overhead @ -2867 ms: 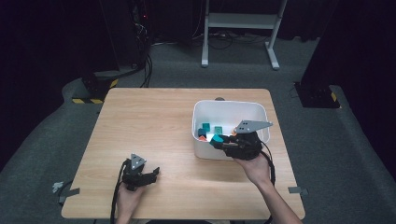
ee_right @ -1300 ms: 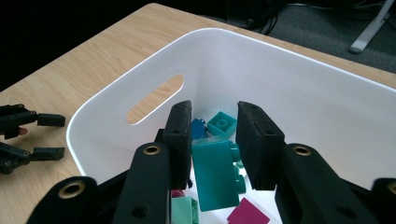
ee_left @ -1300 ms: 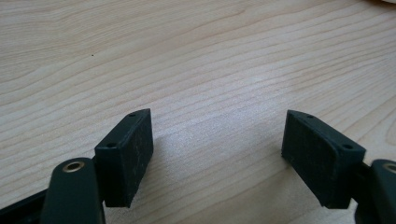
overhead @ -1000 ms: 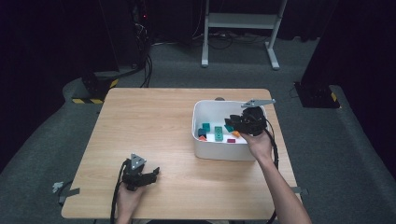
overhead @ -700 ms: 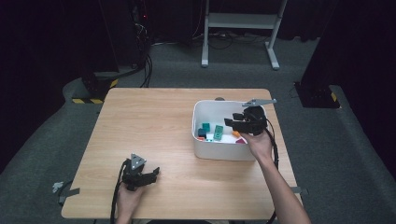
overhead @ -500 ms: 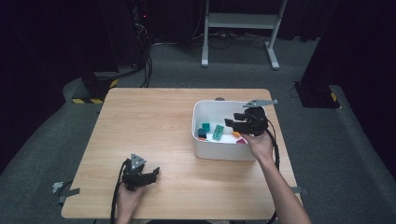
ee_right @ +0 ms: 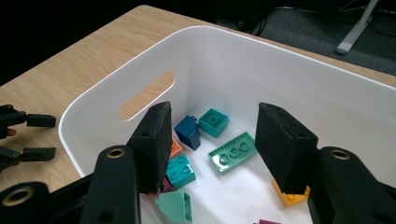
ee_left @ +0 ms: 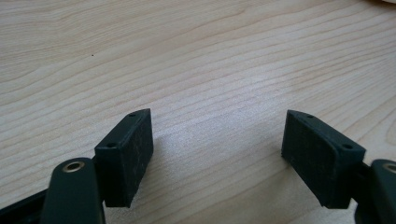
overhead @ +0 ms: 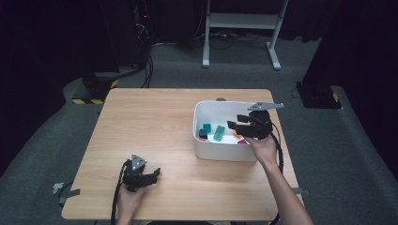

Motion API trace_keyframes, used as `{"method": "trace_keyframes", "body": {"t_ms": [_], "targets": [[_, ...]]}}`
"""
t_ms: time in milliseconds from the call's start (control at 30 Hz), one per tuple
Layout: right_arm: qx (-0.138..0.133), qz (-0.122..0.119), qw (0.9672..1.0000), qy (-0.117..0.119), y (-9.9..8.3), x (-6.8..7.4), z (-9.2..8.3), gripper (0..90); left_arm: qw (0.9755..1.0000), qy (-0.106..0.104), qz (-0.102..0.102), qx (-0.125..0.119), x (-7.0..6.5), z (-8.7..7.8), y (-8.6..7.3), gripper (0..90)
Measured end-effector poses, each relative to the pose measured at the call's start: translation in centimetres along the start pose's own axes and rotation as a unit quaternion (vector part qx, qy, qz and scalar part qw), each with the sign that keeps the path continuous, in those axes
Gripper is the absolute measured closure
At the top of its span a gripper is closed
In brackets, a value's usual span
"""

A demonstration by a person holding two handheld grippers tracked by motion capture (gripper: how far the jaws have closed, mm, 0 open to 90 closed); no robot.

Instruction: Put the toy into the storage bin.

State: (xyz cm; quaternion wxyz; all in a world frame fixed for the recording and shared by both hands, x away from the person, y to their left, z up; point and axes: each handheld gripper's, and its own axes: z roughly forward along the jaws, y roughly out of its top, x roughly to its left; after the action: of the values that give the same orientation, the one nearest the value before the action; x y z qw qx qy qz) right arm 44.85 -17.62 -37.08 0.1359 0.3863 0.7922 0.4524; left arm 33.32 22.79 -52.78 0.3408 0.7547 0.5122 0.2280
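The wooden desk (overhead: 155,122) carries a white plastic bin (overhead: 220,152) on its right half, and inside it lie loose toy bricks, among them a flat green plate brick (ee_right: 232,152), a teal square brick (ee_right: 214,122) and a dark blue brick (ee_right: 187,132). The right hand-held gripper (ee_right: 212,140) hangs over the bin, its jaws just opened and parted with nothing between them. The left hand-held gripper (ee_left: 217,147) rests near the desk's front left edge, jaws wide apart over bare wood.

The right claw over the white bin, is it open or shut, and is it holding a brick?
Open and empty. The right claw has just been opening; its pads stand apart above the white bin, with the green plate brick lying loose below.
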Motion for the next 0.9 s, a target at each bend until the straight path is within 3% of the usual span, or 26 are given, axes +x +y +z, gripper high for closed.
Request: {"method": "trace_keyframes", "body": {"t_ms": [900], "targets": [[-0.022, -0.003, 0.9997, 0.004, -1.0, 0.4, -2.0, 45.8, 1.0, 0.0, 0.0, 0.0, 0.0, 0.0, 0.0, 25.1]]}}
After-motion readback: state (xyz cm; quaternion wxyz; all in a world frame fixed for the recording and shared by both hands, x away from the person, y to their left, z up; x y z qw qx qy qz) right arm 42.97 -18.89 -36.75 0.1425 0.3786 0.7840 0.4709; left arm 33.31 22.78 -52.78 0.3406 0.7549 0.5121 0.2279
